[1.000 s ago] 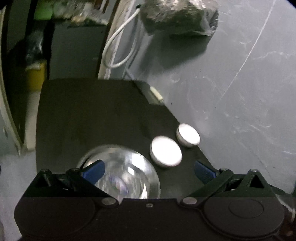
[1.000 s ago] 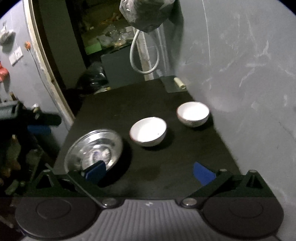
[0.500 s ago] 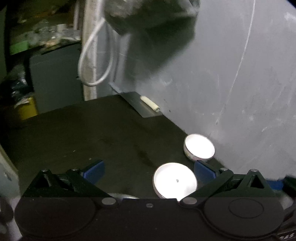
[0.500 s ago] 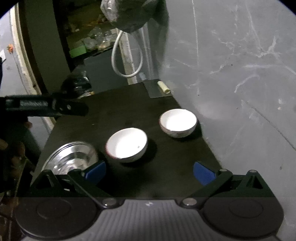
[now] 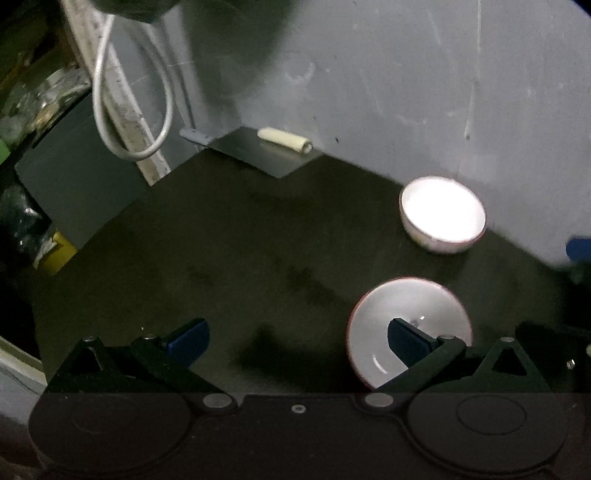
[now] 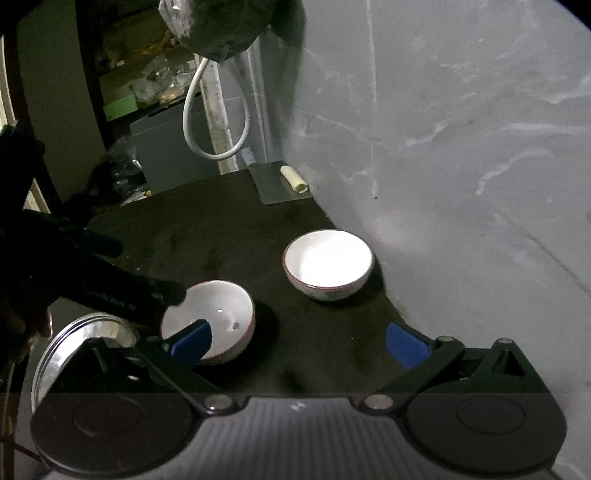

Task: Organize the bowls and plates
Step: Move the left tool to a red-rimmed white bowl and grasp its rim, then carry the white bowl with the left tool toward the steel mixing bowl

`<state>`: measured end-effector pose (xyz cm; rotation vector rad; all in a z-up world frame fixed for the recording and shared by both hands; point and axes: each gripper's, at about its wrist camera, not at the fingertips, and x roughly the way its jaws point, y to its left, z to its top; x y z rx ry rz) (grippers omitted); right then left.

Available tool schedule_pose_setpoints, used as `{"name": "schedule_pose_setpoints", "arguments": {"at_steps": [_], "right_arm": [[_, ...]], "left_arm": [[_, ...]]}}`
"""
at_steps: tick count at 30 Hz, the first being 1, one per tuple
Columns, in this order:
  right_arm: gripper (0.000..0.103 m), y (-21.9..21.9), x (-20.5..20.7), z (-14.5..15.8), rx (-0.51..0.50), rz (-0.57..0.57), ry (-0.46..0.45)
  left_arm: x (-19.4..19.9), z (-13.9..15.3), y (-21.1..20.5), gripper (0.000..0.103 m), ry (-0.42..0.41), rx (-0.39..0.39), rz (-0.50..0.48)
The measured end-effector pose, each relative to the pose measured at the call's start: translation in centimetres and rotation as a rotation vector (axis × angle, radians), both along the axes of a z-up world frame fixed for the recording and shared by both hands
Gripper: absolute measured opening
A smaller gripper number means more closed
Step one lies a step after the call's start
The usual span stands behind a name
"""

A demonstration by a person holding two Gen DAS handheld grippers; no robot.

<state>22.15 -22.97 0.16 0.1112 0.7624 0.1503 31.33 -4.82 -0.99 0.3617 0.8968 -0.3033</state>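
Observation:
Two white bowls with red rims stand on the black table (image 5: 221,240). The near bowl (image 5: 410,325) (image 6: 218,314) is empty, and the far bowl (image 5: 443,214) (image 6: 328,262) sits by the grey wall. My left gripper (image 5: 297,341) is open, its right pad over the near bowl's inside and its left pad outside the bowl. In the right wrist view its dark fingers (image 6: 140,291) reach that bowl's left rim. My right gripper (image 6: 299,343) is open and holds nothing, with its left pad in front of the near bowl. A steel plate (image 6: 74,339) lies at the table's left front.
A metal cleaver blade (image 5: 258,151) with a cream handle (image 5: 284,139) lies at the table's far corner. A white cable loop (image 6: 214,122) and a dark bag (image 6: 225,26) hang above it. The wall (image 6: 461,166) bounds the right side; cluttered shelves stand at the back left.
My left gripper swung from above the steel plate to the near bowl, its right pad now over the bowl's inside. My right gripper came closer to the bowls.

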Motion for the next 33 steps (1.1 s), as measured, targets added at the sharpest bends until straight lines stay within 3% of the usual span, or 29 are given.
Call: {"name": "schedule_pose_setpoints", "arguments": {"at_steps": [6,11,15,17,20,22,26,31,33], "right_arm": [[0.101,0.8,1.7,-1.1,-0.005,0.031,0.011],[0.085,1.2,2.5,-1.8,-0.014,0.033,0.062],[0.080,1.2,3.2,-2.1,0.022,0.041,0.080],[0.071,1.3,3.6,-2.2,0.042,0.047,0.091],[0.056,1.5,4.4,-2.7,0.064,0.053,0.124],[0.054,1.5,4.7,-3.1,0.100,0.053,0.155],[0.044,1.0,5.4,-3.9,0.193,0.036,0.229],[0.019,1.0,5.7,-4.2,0.257,0.038,0.246],[0.018,1.0,5.8,-4.4,0.271,0.026,0.257]], "left_arm": [[0.4,-0.7,-0.6,0.102,0.017,0.060,-0.019],[0.4,-1.1,-1.0,0.093,0.033,0.083,-0.033],[0.3,-1.1,-1.1,0.087,0.041,0.073,-0.031],[0.3,-1.1,-1.1,0.084,0.052,0.057,-0.022],[0.4,-1.3,-1.2,0.069,0.093,0.024,-0.008],[0.6,-1.5,-1.3,0.039,0.138,-0.007,-0.002],[0.5,-2.1,-1.4,0.018,0.204,-0.070,0.014],[0.2,-2.1,-1.2,0.012,0.222,-0.114,0.061],[-0.1,-2.0,-0.9,0.012,0.218,-0.139,0.084]]}}
